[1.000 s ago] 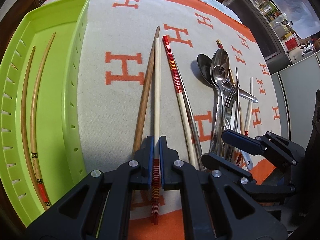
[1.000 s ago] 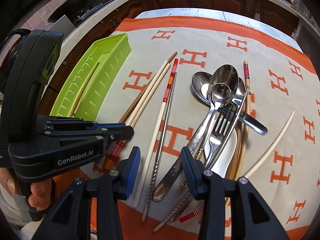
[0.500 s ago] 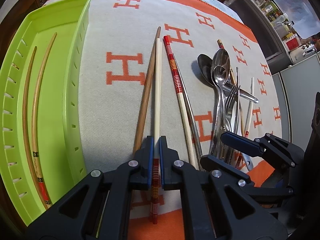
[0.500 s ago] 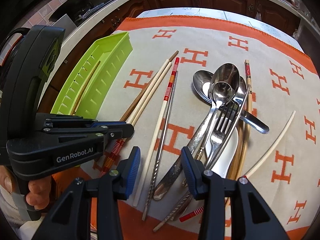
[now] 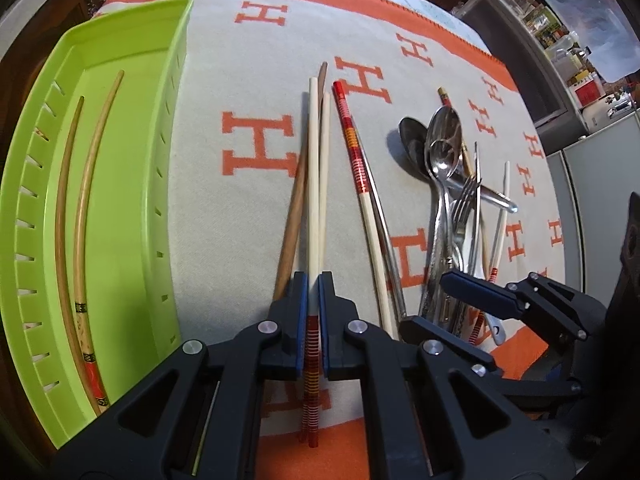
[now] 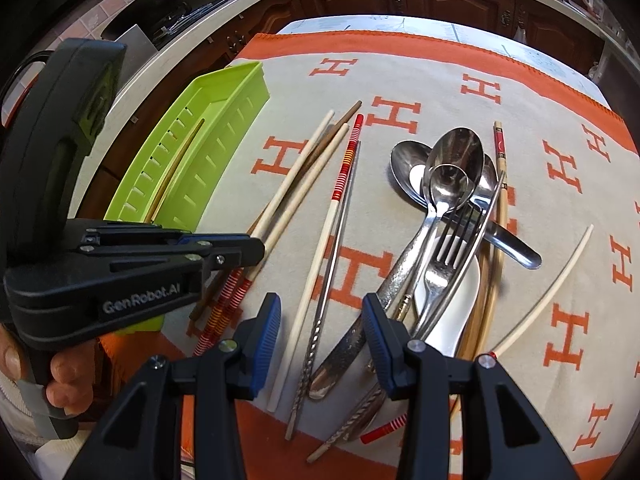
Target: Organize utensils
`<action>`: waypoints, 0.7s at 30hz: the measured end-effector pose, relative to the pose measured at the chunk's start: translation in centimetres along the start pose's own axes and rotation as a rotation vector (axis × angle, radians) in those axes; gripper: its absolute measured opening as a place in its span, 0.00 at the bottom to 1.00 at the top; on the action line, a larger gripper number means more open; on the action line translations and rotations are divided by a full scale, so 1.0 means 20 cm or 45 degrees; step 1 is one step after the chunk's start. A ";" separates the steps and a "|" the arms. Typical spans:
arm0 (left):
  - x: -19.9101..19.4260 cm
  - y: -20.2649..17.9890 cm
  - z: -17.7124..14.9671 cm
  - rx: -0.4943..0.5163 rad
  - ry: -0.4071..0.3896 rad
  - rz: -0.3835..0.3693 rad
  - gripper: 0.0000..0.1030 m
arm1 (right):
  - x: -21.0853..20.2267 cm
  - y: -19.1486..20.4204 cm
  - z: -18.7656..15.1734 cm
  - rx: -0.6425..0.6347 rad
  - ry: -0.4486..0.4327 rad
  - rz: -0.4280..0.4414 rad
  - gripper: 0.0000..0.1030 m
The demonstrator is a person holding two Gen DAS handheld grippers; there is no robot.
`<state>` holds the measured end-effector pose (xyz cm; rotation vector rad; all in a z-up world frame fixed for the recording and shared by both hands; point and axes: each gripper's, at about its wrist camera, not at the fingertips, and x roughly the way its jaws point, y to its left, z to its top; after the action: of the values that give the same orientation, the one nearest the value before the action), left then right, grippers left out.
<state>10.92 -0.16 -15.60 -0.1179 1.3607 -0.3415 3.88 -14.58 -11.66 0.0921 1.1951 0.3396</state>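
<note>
cream chopstick (image 5: 314,200) pinched in left claw (image 5: 313,308)

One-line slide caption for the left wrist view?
Left gripper shut on a cream chopstick beside the green tray; right gripper open by piled cutlery.

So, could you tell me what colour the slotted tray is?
Lime green tray, clearest in the left wrist view.

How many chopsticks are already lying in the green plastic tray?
2. A dark brown wooden chopstick lies nearer the lime-green plastic tray's slotted outer wall; a paler bamboo chopstick with a red patterned end lies beside it. None seems hidden.
</note>
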 end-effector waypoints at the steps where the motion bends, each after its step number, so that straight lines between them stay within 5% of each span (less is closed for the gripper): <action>1: -0.01 0.00 0.00 0.009 -0.010 -0.007 0.03 | 0.00 0.00 0.00 -0.003 0.001 0.002 0.41; 11: -0.19 0.02 0.02 -0.003 -0.100 0.028 0.03 | 0.02 0.04 0.06 0.001 0.015 0.062 0.41; 21: -0.47 0.14 0.07 -0.030 -0.243 0.176 0.03 | 0.16 0.04 0.27 0.171 0.123 0.118 0.41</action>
<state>11.21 5.13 -7.23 -0.0734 1.1773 -0.1928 9.72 -12.19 -12.29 0.2503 1.3117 0.3477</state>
